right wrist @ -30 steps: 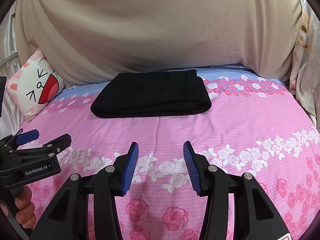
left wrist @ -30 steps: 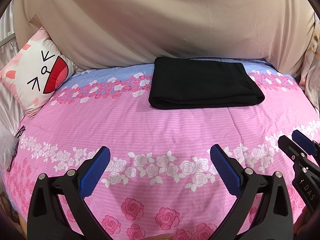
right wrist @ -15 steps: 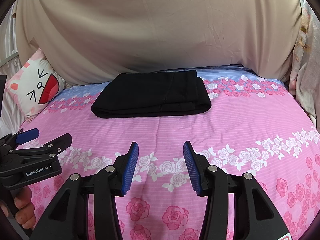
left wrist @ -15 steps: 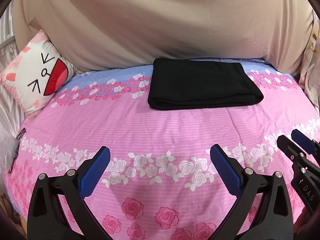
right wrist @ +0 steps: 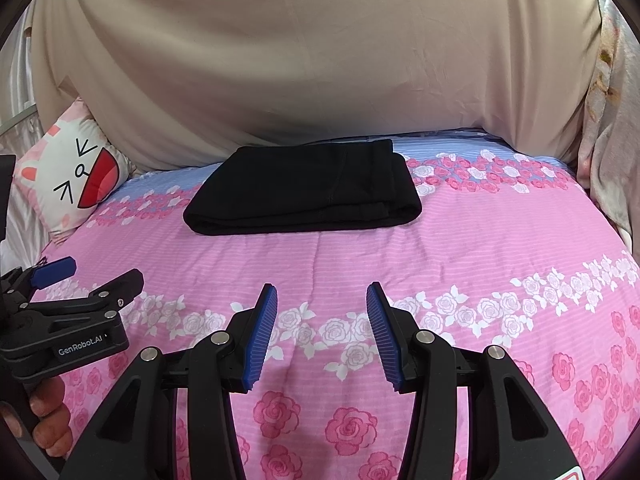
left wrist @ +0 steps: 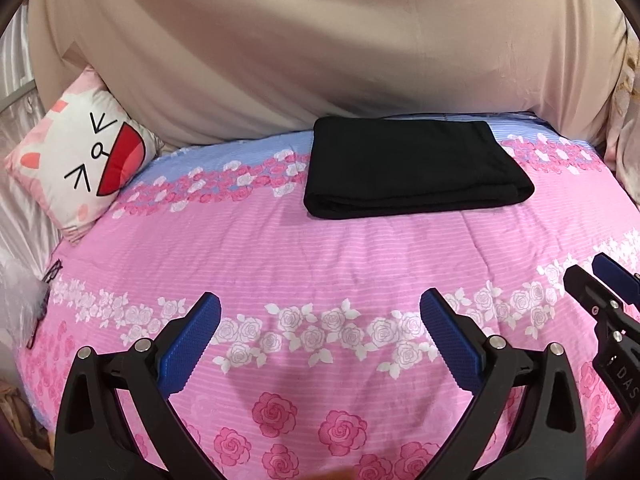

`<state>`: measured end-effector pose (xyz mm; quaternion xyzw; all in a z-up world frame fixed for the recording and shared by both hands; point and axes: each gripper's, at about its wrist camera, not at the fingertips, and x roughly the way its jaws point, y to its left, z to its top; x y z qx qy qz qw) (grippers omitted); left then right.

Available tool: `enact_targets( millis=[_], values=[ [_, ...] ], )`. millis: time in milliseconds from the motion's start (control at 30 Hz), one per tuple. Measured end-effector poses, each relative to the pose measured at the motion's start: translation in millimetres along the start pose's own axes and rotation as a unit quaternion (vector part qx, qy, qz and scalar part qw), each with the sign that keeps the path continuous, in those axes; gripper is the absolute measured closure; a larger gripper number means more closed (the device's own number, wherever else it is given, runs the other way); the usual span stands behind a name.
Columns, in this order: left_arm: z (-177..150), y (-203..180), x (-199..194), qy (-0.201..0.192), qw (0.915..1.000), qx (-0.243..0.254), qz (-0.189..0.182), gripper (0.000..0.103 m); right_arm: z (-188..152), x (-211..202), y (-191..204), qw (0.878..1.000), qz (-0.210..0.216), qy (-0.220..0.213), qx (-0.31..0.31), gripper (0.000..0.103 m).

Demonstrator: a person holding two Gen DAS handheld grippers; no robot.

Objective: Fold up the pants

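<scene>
**A:** So, start at the fingers: what are they doing?

**B:** Both sets are apart and empty. The left gripper (left wrist: 320, 344) has its blue pads spread wide over the bed cover (left wrist: 360, 264), with nothing between them. The right gripper (right wrist: 322, 336) stands narrower, about half open, and is also bare. Neither touches any cloth. Both hover above the rose print near the front edge of the bed.

**A:** And the pants?

**B:** The black pants (left wrist: 412, 168) lie at about twelve o'clock from both grippers, well apart from them, toward the far side of the bed by the beige sheet (right wrist: 320, 60). In the left view they sit at about one o'clock, in the right view about eleven, so they fall between the two hands. Neither hand looks clearly nearer.

**A:** Which way does the bundle run?

**B:** Its long axis goes from nine to three o'clock, across the line of the fingers. It is already a flat rectangle in several layers, with a rounded fold along the near edge.

**A:** So the folding is done?

**B:** I would judge so, or very nearly. Any further move would be a straight reach toward twelve.

**A:** Anything else nearby?

**B:** A cartoon-face cushion (left wrist: 80, 160) at ten o'clock, clear of the pants.
</scene>
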<state>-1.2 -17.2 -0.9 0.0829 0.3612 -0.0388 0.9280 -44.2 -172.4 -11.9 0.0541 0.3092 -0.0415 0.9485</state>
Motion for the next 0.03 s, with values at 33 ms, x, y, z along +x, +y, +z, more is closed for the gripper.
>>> enact_targets(
  millis=[33],
  values=[
    [-0.2, 0.1, -0.3, 0.0, 1.0, -0.001, -0.001, 0.005, -0.6, -0.4, 0.3, 1.0, 0.0, 0.0, -0.001, 0.057]
  ],
)
